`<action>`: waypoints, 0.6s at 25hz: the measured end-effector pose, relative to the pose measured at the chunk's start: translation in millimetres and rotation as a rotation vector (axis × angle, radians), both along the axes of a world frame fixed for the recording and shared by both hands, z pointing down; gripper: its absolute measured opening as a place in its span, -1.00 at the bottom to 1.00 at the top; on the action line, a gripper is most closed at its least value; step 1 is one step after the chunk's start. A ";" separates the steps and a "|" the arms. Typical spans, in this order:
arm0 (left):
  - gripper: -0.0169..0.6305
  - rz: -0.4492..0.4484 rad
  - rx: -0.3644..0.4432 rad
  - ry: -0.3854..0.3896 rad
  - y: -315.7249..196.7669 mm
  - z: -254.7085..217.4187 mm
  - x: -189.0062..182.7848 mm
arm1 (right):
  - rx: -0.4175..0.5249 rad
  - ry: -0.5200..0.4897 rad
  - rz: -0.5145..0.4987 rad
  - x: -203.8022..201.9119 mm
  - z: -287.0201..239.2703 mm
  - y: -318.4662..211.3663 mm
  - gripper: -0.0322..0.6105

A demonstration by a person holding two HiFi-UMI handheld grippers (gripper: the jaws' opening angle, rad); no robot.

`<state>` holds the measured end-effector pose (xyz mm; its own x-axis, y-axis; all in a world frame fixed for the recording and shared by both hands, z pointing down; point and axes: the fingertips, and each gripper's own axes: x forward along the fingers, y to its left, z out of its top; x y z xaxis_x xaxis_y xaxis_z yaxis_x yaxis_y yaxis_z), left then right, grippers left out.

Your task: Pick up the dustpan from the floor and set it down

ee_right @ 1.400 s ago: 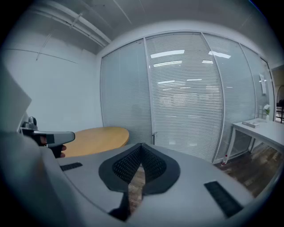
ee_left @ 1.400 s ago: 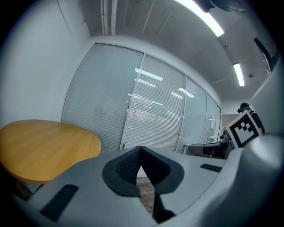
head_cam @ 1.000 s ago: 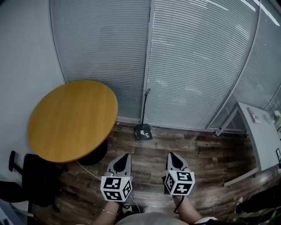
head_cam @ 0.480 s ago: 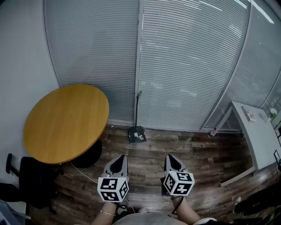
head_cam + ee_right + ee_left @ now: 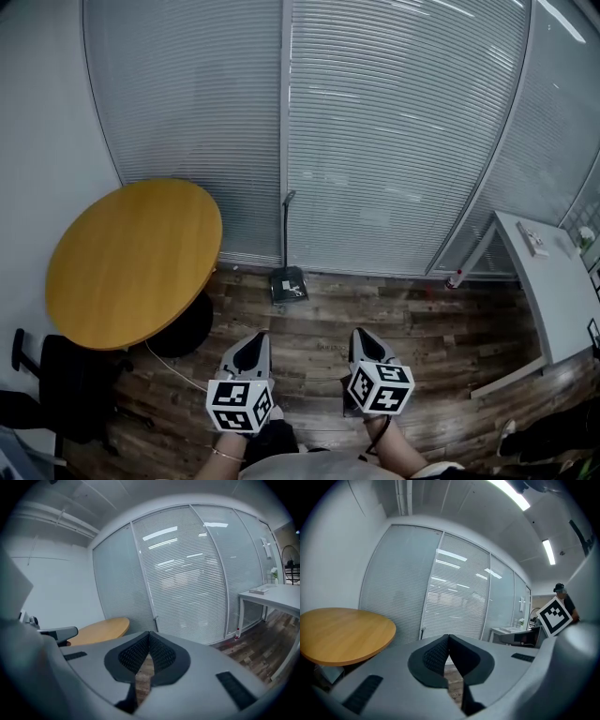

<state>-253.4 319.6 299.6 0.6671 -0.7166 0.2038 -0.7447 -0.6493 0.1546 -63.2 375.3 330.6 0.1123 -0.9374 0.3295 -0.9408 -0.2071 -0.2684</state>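
A dark dustpan stands on the wooden floor against the blinds, its long handle upright. In both gripper views only the top of that handle shows above the jaws. My left gripper and right gripper hover side by side well short of the dustpan, both pointing towards it. Each is shut with nothing between its jaws; the left gripper and the right gripper show tips that meet.
A round wooden table on a black base stands at the left, with a black chair in front of it. A white desk fills the right side. Glass walls with blinds close off the far side.
The view has shifted so the dustpan and table sit further left and slightly higher in the head view. Both grippers stayed shut and moved a little across the floor.
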 end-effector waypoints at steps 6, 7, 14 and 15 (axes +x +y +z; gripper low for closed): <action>-0.89 0.007 0.003 0.020 -31.5 3.7 16.0 | -0.018 0.005 0.020 18.0 11.1 -23.2 -0.80; -0.89 0.008 0.004 0.025 -38.7 4.1 19.4 | -0.019 0.008 0.024 21.6 12.2 -29.0 -0.80; -0.89 0.019 0.015 0.044 -100.2 2.3 54.4 | -0.013 0.027 0.027 53.4 9.8 -87.9 -0.80; -0.89 0.020 0.019 0.044 -111.0 1.3 58.8 | -0.009 0.028 0.028 57.5 8.5 -99.1 -0.80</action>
